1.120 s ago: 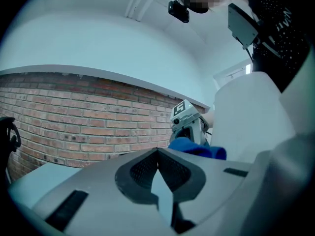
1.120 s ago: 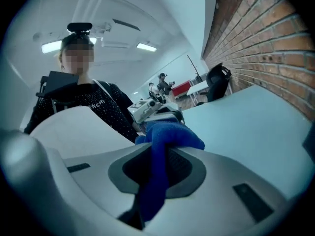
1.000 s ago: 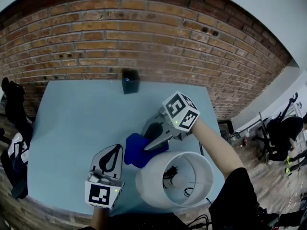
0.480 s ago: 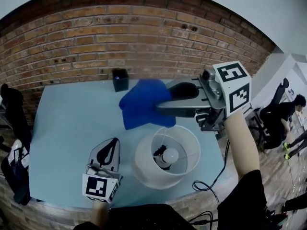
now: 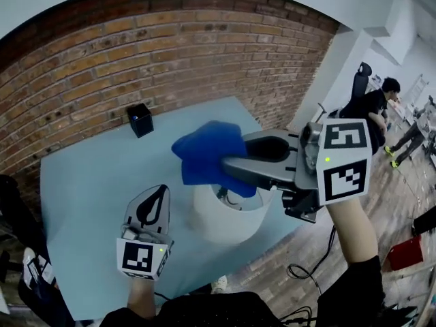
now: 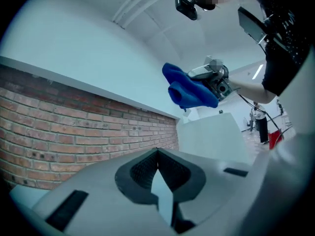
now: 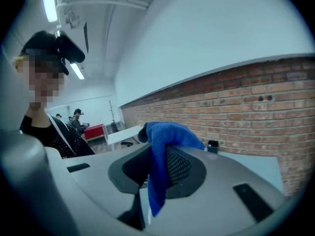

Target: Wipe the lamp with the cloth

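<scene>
Lamp with a white cylindrical fabric shade point(image 5: 216, 229) is standing upright on the pale blue tabletop point(image 5: 88, 182), close to the near right edge. Its long axis is running vertical and the open top is pointing up at our head. We are holding the right gripper point(image 5: 230, 161) above that opening, its jaws clamping a fold of the bright blue terry cloth point(image 5: 208, 154). The rest of the cloth is bunching over the jaw tips. From the left gripper view the cloth appears to be hanging just clear of the shade rim, not touching it. We are keeping the left gripper point(image 5: 156, 195) low beside the lamp, apart from it, jaws pressed together on nothing. Risks as we are judging them: nothing is bracing the lamp, so a sideways wipe could be tipping it or sliding it toward the nearby table edge. The shade looks light and soft, so hard pressure could be denting it. Only a narrow fold is sitting between the jaws, so the cloth could be slipping out and dropping into the shade. A small black box point(image 5: 139, 120) is sitting far back by the red brick wall point(image 5: 136, 53), well out of the way.
</scene>
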A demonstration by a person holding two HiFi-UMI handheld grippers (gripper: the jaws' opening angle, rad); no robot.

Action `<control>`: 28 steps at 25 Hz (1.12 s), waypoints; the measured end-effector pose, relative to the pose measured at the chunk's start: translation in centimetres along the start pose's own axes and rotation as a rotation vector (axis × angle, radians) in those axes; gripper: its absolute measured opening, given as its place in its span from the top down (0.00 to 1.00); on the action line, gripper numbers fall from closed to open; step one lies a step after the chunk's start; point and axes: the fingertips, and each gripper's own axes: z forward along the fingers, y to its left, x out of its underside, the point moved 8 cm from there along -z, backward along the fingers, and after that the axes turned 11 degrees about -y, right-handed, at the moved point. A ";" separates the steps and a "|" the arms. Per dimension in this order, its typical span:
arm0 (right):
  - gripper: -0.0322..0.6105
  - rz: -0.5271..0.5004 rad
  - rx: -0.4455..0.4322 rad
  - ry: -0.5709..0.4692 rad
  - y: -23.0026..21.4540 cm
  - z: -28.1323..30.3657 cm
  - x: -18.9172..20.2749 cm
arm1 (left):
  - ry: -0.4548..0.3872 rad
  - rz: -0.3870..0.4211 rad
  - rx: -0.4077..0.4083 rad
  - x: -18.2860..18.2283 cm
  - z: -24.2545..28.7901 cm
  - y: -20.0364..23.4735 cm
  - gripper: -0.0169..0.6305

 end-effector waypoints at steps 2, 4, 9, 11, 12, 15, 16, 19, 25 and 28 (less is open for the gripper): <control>0.85 -0.036 0.123 -0.019 1.9 0.6 0.6 | -0.011 -0.011 0.068 -0.7 -0.7 0.8 0.96; 0.85 -0.061 0.238 -0.029 3.7 1.9 1.2 | -0.018 -0.038 0.122 -1.2 -1.8 1.8 0.96; 0.85 -0.115 0.589 -0.033 6.6 4.2 4.7 | -0.008 -0.107 0.239 -0.8 -3.3 3.3 0.96; 0.85 -0.120 0.712 -0.016 7.2 4.7 6.8 | -0.010 -0.121 0.288 -0.7 -3.6 2.9 0.96; 0.85 -0.123 0.767 -0.012 7.5 4.9 7.7 | -0.012 -0.126 0.311 -0.7 -3.7 2.7 0.96; 0.85 -0.115 0.880 -0.023 8.3 5.5 9.9 | -0.011 -0.143 0.356 -0.5 -4.2 2.2 0.96; 0.85 -0.102 0.899 -0.032 8.6 5.8 10.6 | -0.009 -0.148 0.364 -0.4 -4.4 2.0 0.96; 0.85 -0.058 0.940 -0.061 9.1 6.5 12.8 | -0.005 -0.159 0.379 0.1 -5.0 1.7 0.96; 0.85 0.024 0.991 -0.092 8.9 7.3 19.0 | 0.025 -0.164 0.374 1.2 -7.0 2.4 0.96; 0.85 0.061 0.988 -0.080 8.8 8.5 22.3 | 0.046 -0.161 0.370 1.7 -8.0 2.9 0.96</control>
